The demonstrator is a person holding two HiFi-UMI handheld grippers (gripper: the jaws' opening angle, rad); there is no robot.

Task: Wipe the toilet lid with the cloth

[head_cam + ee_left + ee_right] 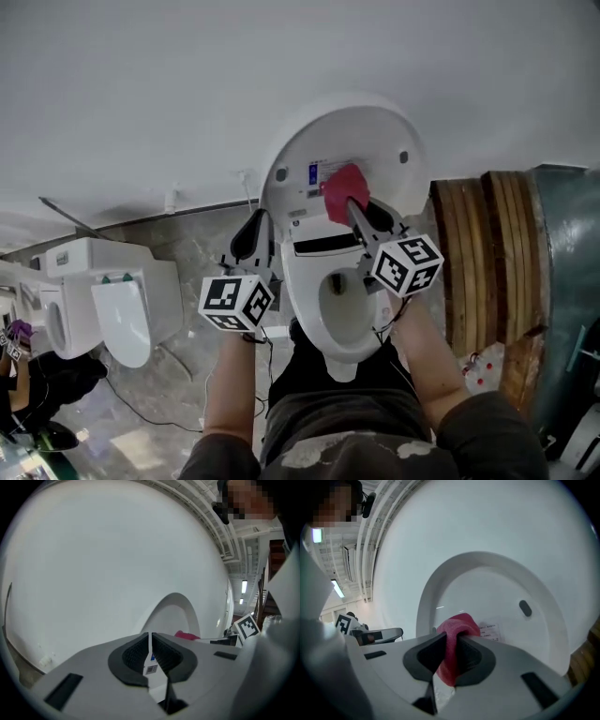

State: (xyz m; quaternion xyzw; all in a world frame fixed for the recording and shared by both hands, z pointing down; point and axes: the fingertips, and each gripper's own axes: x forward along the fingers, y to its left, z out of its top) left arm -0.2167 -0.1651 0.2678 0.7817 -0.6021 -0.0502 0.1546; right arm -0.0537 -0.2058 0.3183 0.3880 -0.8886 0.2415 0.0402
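the right gripper (353, 204) is clamped on a crumpled pink-red cloth (341, 186) and holds it up at the inner face of the raised white plastic toilet lid (375, 131), just beside the small printed label (312, 174) there. whether cloth and lid touch i cannot tell. the left gripper (252, 230) hangs by the lid's left edge, jaws together and empty.

The left gripper (249, 234) and the right gripper (356, 211) are light grey, with black pads (133, 656) at the jaws. Each has a white cube (236, 302) with black square marks. The person wears a dark grey top (337, 422) with short sleeves (487, 427) and black trousers (319, 361).
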